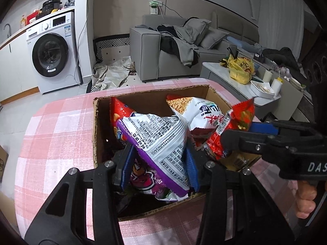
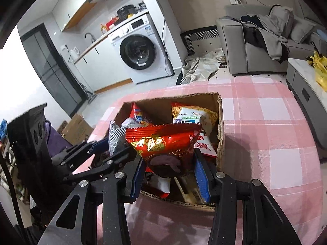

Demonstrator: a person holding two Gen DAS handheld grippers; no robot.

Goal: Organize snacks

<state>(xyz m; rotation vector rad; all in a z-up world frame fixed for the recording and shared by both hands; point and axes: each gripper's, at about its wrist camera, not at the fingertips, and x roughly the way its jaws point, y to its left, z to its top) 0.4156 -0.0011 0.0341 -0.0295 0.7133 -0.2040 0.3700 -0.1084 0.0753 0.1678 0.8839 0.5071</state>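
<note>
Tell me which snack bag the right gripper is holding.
The red bag with gold print, clamped in the right gripper over the cardboard box; the left gripper holds the purple-edged white one.

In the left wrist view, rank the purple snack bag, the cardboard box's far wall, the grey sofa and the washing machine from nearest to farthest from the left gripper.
1. Purple snack bag, between the left gripper fingers.
2. Cardboard box's far wall, behind the bags.
3. Grey sofa, beyond the table, and washing machine, far left: too close to call.

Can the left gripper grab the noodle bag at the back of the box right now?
Probably not: the left gripper is shut on the purple bag, which blocks the way to the noodle bag in the box.
</note>
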